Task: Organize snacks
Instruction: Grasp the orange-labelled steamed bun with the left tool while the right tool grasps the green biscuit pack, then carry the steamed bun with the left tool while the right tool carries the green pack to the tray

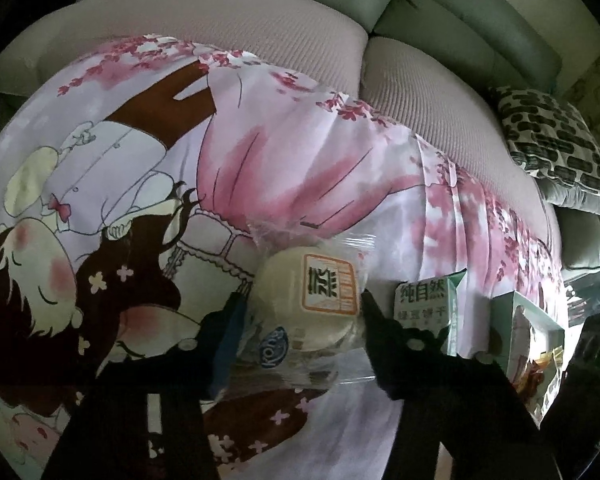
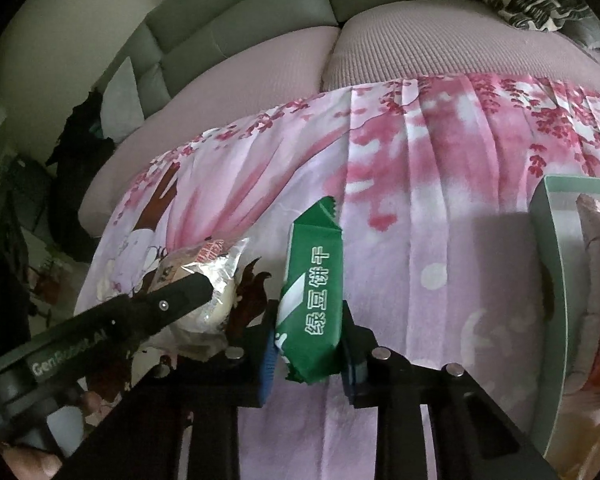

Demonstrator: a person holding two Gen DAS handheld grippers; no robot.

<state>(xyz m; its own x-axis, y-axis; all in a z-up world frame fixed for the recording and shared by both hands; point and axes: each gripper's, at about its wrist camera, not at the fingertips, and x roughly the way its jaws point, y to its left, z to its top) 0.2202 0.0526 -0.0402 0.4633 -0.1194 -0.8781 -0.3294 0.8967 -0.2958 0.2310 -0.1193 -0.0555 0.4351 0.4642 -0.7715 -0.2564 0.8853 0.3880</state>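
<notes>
Sofa cushions (image 1: 228, 12) lay behind a pink printed cloth (image 1: 300, 152) on which the snacks were spread. Through the left wrist camera, the left gripper (image 1: 300, 312) was seen pinching a wrapped round pastry (image 1: 308, 300) near the cloth's front edge; the slack wrapper could slide out when lifted. Its lower half was blurred.

Through the right wrist camera, the right gripper (image 2: 308, 344) was seen pressed on a green biscuit packet (image 2: 312, 300), gripped low, so it could tip or crush. At the cloth's right edge a pale green box (image 2: 552, 280) was cut off, its contents indistinct.
</notes>
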